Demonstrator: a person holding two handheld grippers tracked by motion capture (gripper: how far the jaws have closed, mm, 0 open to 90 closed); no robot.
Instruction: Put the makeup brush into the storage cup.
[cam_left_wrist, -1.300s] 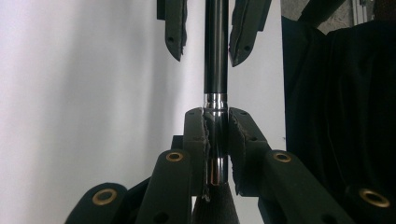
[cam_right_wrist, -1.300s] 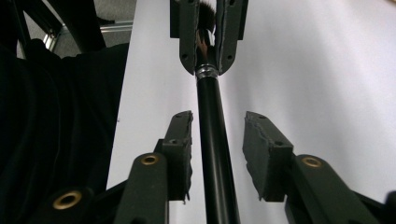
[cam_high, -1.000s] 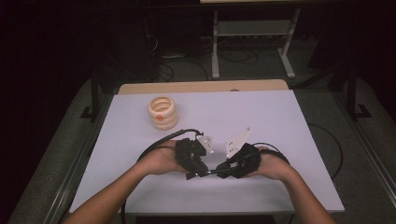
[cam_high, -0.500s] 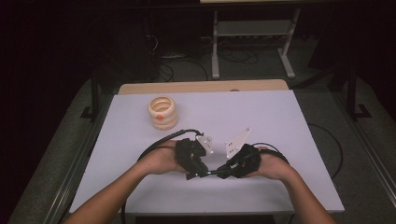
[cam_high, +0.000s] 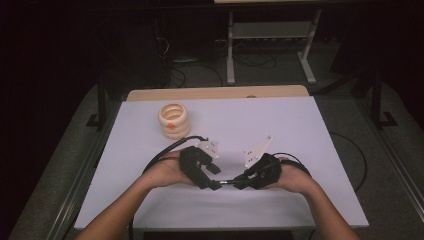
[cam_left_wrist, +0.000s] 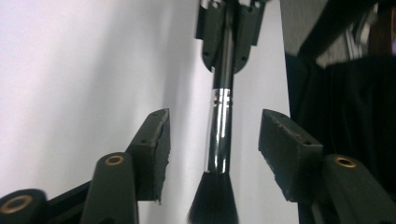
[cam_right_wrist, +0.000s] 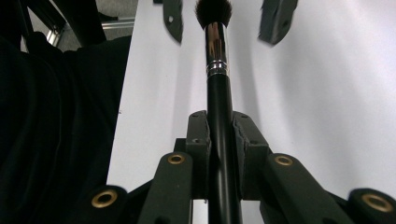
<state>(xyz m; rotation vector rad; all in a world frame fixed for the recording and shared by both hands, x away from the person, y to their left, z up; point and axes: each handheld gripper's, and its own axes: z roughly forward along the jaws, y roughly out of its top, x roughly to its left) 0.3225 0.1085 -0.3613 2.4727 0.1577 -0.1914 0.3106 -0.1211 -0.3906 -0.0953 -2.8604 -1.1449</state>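
On the desk (cam_high: 300, 125), the stack of rings (cam_high: 174, 120) stands toward the far left, well apart from both hands. Near the front edge, the left tool (cam_high: 214, 184) and the right tool (cam_high: 239, 181) face each other, just beside one another. Between them the brush (cam_high: 227, 182) lies level above the desk: its handle end is in the right tool, its bristle end between the left tool's jaws.
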